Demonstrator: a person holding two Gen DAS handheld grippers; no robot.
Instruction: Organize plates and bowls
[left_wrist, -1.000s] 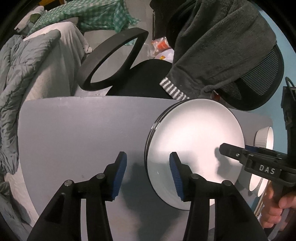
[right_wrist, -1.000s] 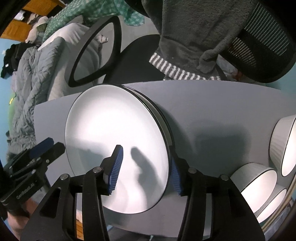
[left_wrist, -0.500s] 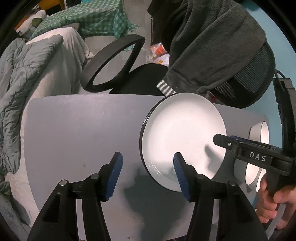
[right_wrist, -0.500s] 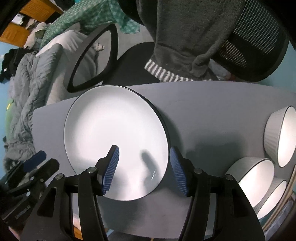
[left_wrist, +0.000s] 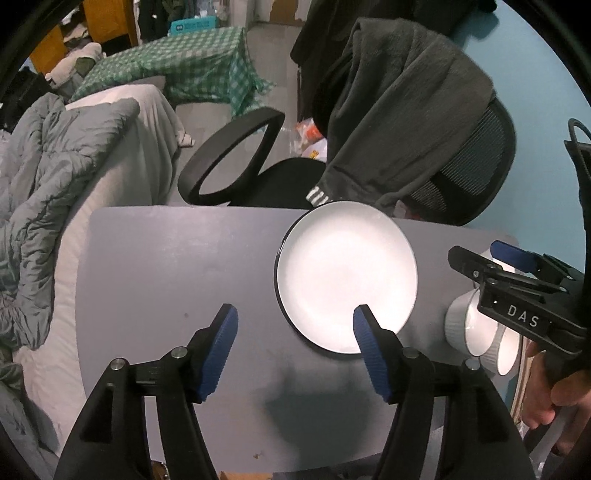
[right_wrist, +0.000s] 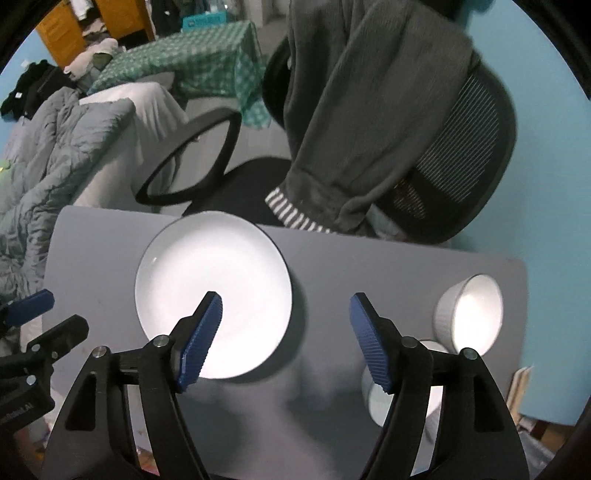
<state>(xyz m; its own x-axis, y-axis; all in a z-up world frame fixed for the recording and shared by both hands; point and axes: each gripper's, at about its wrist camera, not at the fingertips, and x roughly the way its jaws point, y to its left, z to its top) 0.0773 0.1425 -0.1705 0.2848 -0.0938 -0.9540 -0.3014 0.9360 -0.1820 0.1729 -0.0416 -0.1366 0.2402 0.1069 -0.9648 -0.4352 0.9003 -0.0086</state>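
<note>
Left wrist view shows your left gripper (left_wrist: 295, 343) spread wide with nothing between its pads, its jaws having just been opening; the white plate (left_wrist: 347, 277) lies flat on the grey table (left_wrist: 166, 266), clear of both fingers. Your right gripper (right_wrist: 286, 336) is likewise spread and empty above the plate's near edge, its jaws also just opening. So the plate looks set down and released. Well to the right of the plate stand the bowls (right_wrist: 469, 314), one upright near the table's right edge, another (right_wrist: 380, 398) partly hidden behind your right finger. Next, I'd judge, you go for a bowl: take its rim squarely and nest it into its neighbour.
</note>
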